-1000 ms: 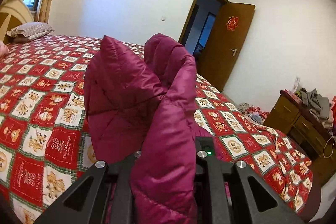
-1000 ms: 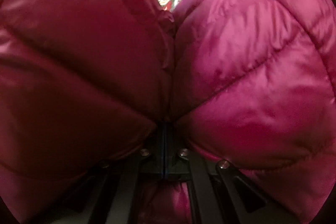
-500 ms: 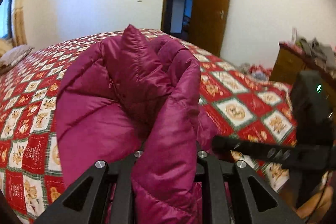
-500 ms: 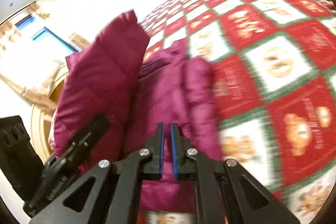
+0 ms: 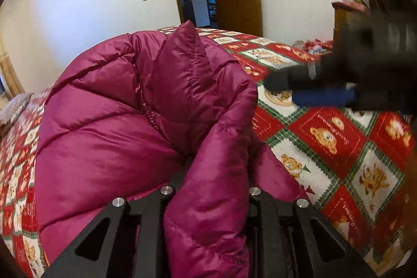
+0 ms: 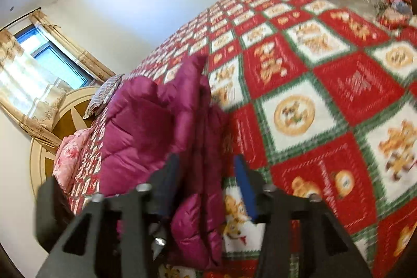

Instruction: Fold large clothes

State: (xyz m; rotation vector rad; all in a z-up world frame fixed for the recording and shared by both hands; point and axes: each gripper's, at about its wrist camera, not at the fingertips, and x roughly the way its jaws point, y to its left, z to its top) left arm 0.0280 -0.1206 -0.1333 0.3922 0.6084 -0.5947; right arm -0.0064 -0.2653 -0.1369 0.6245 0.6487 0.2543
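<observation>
Both grippers work over the red patchwork bedspread [image 5: 325, 137], and between them lies the magenta quilted jacket [image 5: 109, 137], heaped in a tall bunched mound. Of the two, the left gripper [image 5: 208, 189] is the one tied to the garment: its jaws are pinched on a thick fold of the jacket that rises straight up between the fingers, so the bulk of the cloth stands directly ahead of it and leans off to its left side. Opposite it, the right gripper [image 6: 208, 173] has just been opening, and its jaws now stand apart with a strip of jacket edge hanging in the gap; the blue pad [image 6: 243, 186] on its right finger looks clear of the cloth, so it appears to grip nothing. From this gripper the jacket lies ahead and to the left, its long axis running away toward the headboard [image 6: 52, 127], while bare bedspread fills the right. My judgement is that the left hand is the nearer, and any next grasp by the right must travel leftward. Only the left wrist view shows the right gripper [image 5: 312, 87] from outside, blurred, hovering beside the mound's right flank; only the right wrist view shows the jacket's far end near the striped pillow [image 6: 104, 95].
</observation>
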